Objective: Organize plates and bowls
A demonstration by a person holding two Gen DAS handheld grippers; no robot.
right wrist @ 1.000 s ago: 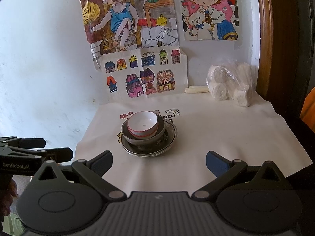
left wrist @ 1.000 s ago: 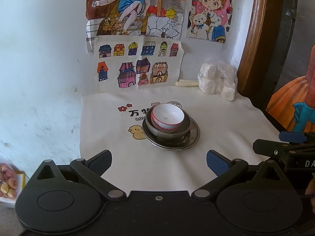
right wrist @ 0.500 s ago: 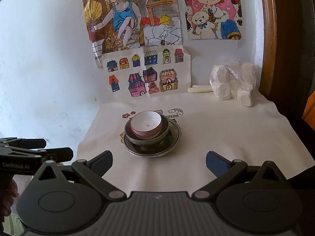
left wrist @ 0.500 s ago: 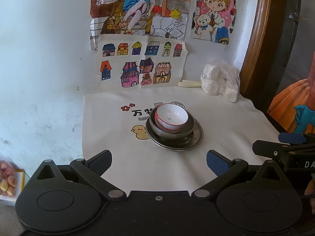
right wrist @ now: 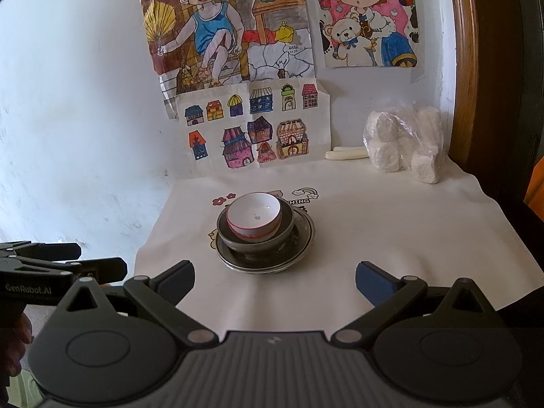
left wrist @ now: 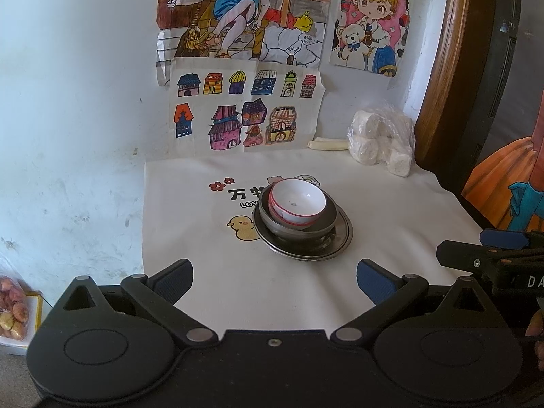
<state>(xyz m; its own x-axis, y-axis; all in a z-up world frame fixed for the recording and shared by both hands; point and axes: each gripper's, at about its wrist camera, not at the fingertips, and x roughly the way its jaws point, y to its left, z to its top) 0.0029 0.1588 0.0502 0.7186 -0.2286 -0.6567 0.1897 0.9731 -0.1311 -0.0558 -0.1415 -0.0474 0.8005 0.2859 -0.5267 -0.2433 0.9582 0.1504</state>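
Both viewpoints have drifted slightly, while the red-rimmed white bowl [left wrist: 296, 203] sits nested in the metal bowl [left wrist: 299, 222] on the steel plate [left wrist: 340, 238], mid-counter [left wrist: 391, 210], stacked to save space, both grippers' fingers [left wrist: 175, 277] spread open, empty.

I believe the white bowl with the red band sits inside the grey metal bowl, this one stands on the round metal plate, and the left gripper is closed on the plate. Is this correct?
Not fully. The white bowl with the red band sits inside the grey metal bowl, which stands on the round metal plate, but the left gripper is open and holds nothing; its fingers are short of the plate. The left wrist view shows this.
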